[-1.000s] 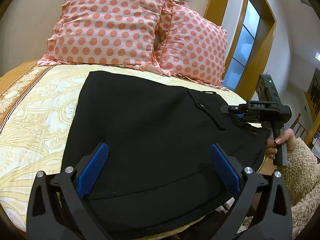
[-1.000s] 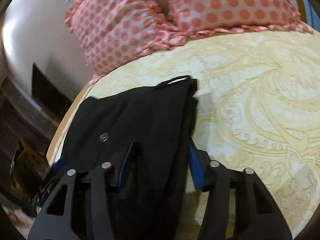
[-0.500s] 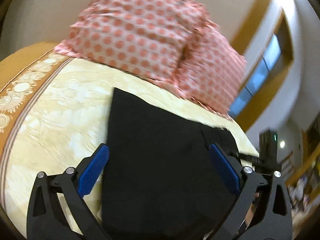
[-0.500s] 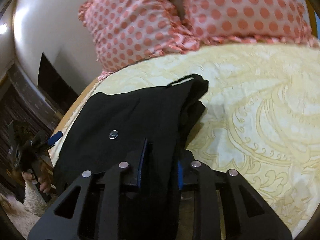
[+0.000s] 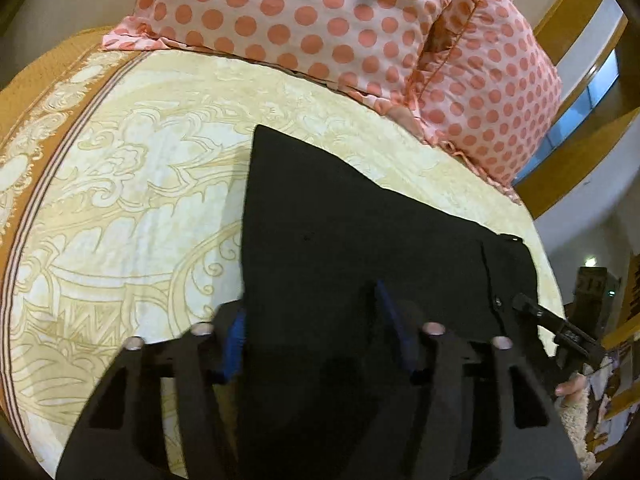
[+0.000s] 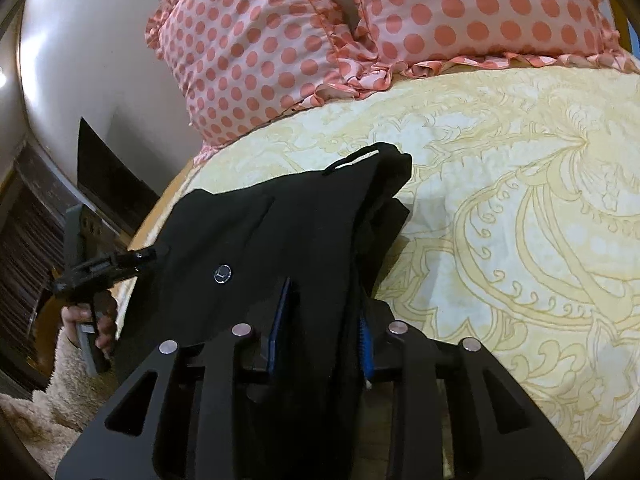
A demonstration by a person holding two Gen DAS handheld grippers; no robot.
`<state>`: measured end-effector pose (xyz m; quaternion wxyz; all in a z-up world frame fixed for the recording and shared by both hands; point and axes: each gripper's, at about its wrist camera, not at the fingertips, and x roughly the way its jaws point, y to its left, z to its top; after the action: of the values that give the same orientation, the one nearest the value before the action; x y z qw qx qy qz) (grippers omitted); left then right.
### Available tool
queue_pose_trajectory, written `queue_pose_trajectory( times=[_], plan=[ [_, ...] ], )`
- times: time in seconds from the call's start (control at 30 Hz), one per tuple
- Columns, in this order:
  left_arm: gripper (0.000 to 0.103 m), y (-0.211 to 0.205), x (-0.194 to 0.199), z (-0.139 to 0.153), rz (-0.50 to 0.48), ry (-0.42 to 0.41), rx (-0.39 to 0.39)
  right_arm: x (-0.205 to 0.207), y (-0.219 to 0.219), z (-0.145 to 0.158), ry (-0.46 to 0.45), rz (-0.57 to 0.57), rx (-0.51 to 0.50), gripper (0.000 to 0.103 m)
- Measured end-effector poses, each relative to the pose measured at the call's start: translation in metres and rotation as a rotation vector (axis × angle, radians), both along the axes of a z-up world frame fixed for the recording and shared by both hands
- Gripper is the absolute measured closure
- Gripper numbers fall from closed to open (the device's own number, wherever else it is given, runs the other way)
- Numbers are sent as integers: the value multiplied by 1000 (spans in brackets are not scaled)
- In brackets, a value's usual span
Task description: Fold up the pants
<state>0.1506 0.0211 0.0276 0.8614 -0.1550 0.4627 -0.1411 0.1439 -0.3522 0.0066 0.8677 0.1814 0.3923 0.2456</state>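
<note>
Black pants (image 5: pixel 352 232) lie folded on the yellow patterned bedspread (image 5: pixel 132 184). My left gripper (image 5: pixel 316 336) has its blue pads closed in on the near left edge of the pants. My right gripper (image 6: pixel 324 320) is shut on the waistband end of the pants (image 6: pixel 280 224), near a metal button (image 6: pixel 222 273). The right gripper also shows in the left wrist view (image 5: pixel 560 332) at the far right edge of the pants. The left gripper shows in the right wrist view (image 6: pixel 104 268) at the left edge of the pants.
Two pink polka-dot pillows (image 5: pixel 328 20) lean at the head of the bed. The bed's orange border (image 5: pixel 36 92) runs along the left. A window with a wooden frame (image 5: pixel 580 96) is at the right. A dark cabinet (image 6: pixel 36 240) stands beside the bed.
The left gripper swung left along the pants edge and closed from wide open onto the fabric. The right gripper narrowed from partly open to shut on the waistband.
</note>
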Motion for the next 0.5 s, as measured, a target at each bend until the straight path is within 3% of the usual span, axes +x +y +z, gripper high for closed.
queue_pose_trajectory(
  times=[0.1,0.13,0.3,0.5],
  plan=[
    [91,3,-5,5,13,-23,23,-7,7,8,-51,10,-47,83],
    [94,3,-5,7,8,-29,18,-8,7,11,-61,11,-46,85],
    [96,-11,-9,26,-10,-89,72,-6,11,30,-104,21,-46,87],
    [96,-28,10,57,-20,-170,73,14,13,55,-164,0,-104,89]
  ],
)
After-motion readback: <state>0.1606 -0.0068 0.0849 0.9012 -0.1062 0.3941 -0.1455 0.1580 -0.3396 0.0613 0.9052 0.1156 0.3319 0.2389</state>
